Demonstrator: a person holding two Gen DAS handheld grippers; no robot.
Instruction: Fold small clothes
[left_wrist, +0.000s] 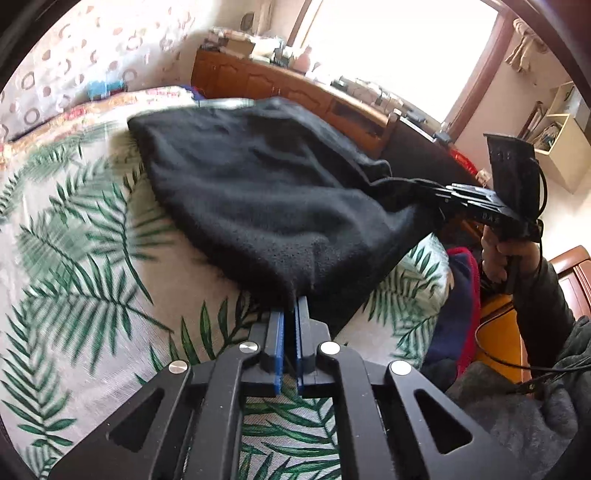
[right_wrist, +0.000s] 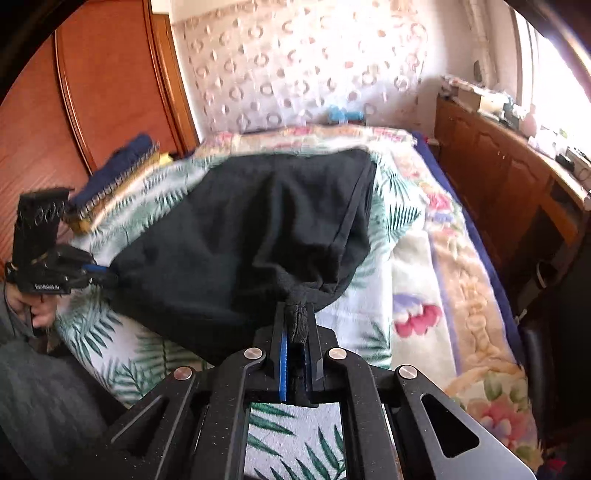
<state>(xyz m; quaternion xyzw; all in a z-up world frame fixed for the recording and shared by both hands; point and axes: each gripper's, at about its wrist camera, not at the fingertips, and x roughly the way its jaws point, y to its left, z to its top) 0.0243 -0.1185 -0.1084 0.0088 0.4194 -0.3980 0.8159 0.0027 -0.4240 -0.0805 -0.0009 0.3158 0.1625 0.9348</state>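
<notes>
You have the garment (left_wrist: 258, 184) spread on the bed (left_wrist: 74, 258), its near corners pinched by your left gripper (left_wrist: 290, 306) and right gripper (right_wrist: 297, 317), with a cabinet (right_wrist: 498, 177) beside the bed.

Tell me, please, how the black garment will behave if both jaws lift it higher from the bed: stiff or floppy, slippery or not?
Probably floppy: the black garment sags and creases between the left gripper and the right gripper. Likely not slippery: its surface looks fuzzy, and both jaws pinch a bunched edge. It seems light, since thin pinches carry it.
</notes>
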